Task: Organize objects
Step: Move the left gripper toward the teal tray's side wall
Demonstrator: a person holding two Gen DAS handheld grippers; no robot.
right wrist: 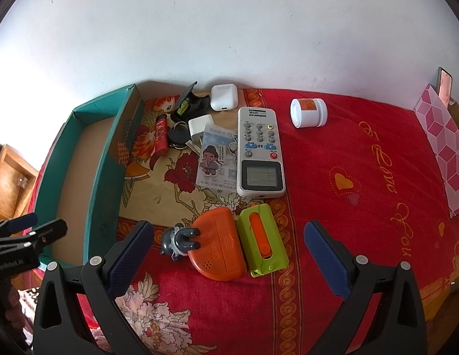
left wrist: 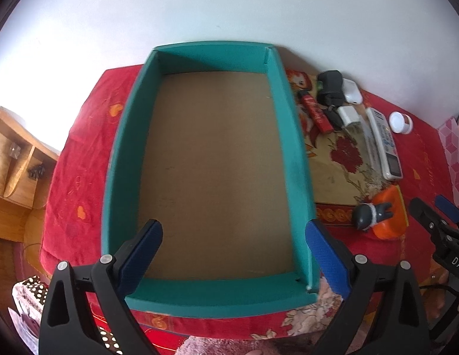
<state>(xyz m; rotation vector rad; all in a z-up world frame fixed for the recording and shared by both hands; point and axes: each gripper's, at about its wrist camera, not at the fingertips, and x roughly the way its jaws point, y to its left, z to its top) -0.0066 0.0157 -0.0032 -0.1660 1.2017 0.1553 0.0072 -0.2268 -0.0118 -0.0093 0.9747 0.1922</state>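
Nearest the right claw, lying between its spread blue pads, are an orange case with a small grey figure clipped to its left end and a green-and-orange cutter touching its right side. Both sit near the front edge of the red cloth-covered tabletop. Behind them lie a white remote, a cartoon card, keys, a red lighter, a white earbud case and a white jar. The empty teal box stands at the left side.

The step in hand looks like picking the first item. The orange case is wide, so closing across its narrower width and lifting level would suit, keeping clear of the cutter.

The right claw is wide open and empty. The left claw hangs wide open over the box's near end, holding nothing.
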